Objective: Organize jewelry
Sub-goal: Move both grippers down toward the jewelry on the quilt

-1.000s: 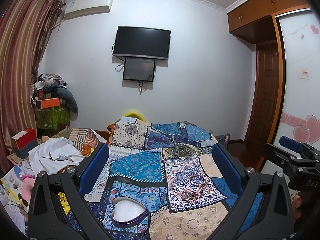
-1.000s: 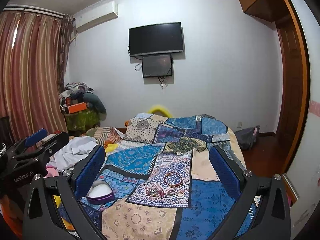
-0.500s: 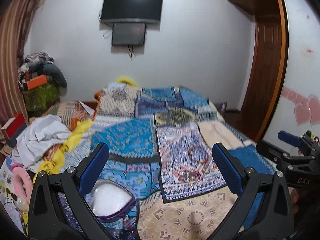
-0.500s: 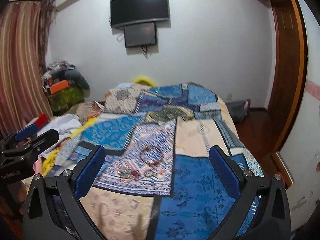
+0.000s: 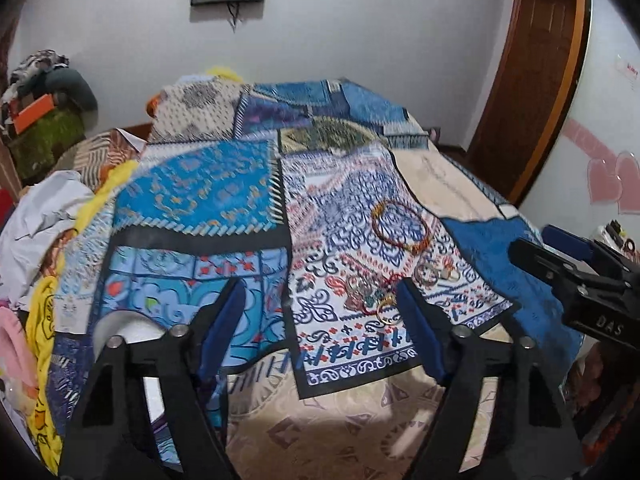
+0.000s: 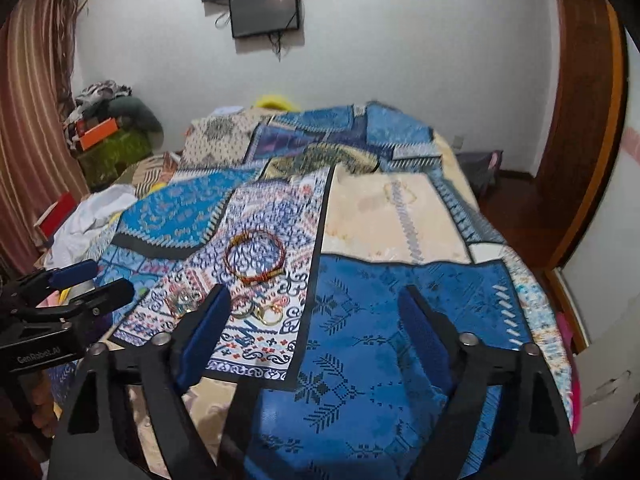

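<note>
Two grippers hang over the patchwork bedspread [image 5: 192, 200], their jaws just narrowed yet gaping on nothing: the left gripper [image 5: 320, 312] and the right gripper [image 6: 316, 316]. The red bangle [image 5: 400, 226] lies on the white-and-blue patch, smaller rings [image 6: 266, 312] heaped just nearer the grippers.

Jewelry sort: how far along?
Barely started. Done: nothing; the red bangle and small rings lie loose on the bedspread. In hand: nothing; left gripper and right gripper, jaws just narrowing, are empty. Left: everything.
</note>
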The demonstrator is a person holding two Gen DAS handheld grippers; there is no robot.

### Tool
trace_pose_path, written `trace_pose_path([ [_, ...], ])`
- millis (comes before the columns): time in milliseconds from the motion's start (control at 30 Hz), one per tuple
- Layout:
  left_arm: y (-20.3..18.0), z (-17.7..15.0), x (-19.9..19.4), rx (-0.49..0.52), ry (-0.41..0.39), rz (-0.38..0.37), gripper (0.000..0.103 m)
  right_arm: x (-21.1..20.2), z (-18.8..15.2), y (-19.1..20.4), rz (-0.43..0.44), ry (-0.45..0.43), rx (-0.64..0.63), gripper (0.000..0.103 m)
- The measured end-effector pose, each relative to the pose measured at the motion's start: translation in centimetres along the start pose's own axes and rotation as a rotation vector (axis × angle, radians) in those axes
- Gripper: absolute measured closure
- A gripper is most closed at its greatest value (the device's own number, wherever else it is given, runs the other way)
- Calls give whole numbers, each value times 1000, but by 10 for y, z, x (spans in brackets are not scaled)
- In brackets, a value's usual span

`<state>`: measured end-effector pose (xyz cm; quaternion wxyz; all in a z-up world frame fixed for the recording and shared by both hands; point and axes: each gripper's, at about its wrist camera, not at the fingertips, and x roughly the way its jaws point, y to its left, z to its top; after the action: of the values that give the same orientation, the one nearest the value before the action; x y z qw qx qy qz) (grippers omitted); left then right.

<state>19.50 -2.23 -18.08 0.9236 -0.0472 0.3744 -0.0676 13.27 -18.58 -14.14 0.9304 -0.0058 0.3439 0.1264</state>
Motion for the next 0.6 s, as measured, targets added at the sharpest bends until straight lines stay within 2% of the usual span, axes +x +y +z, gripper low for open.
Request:
trace_pose_path([
  [100,-2,-2,11,3,29,-25,38,13,-2,-6,47,43,13,35],
  [167,-4,-2,17,6,47,-39,50,22,-3,-7,77,73,19,41],
  [367,-5,-6,31,-6,96,-91,72,36,-6,-6,137,122,21,49],
  [467,-5,-8,35,-8,109,-107,78,40,-7,-3,152,135,13,53],
  [600,-6,-8,38,-11,108,-119,81,47,-7,3,166,147,-5,58],
])
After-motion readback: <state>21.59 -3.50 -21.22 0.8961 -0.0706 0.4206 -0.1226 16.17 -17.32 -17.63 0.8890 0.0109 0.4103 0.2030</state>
